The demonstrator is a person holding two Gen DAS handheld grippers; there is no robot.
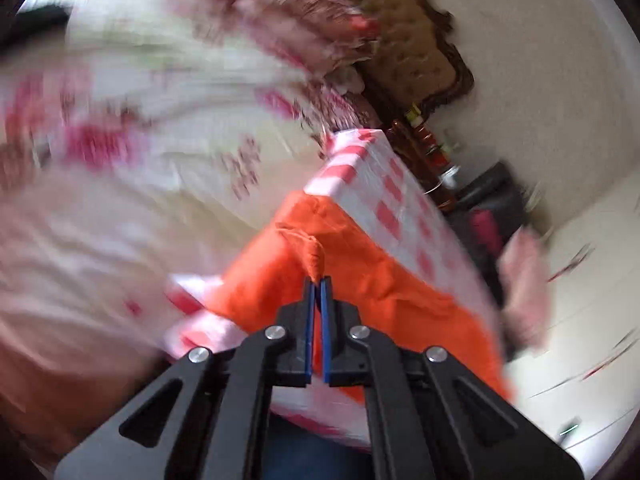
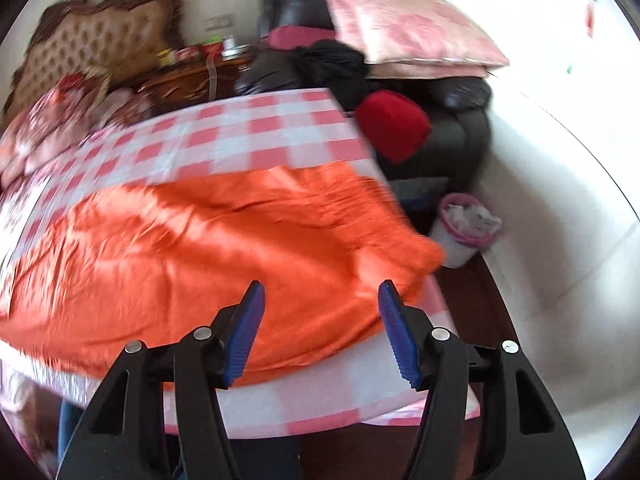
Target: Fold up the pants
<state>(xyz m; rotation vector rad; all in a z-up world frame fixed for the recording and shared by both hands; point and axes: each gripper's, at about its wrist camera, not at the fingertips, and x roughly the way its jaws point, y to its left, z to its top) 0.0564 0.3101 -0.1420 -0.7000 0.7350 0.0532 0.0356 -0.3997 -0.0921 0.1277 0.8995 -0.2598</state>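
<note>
The orange pants [image 2: 224, 240] lie spread over a table covered in pink-and-white check cloth [image 2: 248, 128]. In the left wrist view my left gripper [image 1: 319, 280] is shut on a pinched-up fold of the orange pants [image 1: 316, 256], which rises to a peak at the blue pads. In the right wrist view my right gripper [image 2: 320, 292] stands open above the near edge of the pants, its blue pads [image 2: 250, 320] wide apart with nothing pressed between them. Both views are motion-blurred.
A bed with a floral cover [image 1: 140, 120] and a tufted brown headboard [image 2: 100, 36] lies beyond the table. A dark armchair [image 2: 460, 128] holds a pink pillow [image 2: 412, 28] and red cushion [image 2: 392, 124]. A small bin [image 2: 464, 228] stands on the floor by the white wall.
</note>
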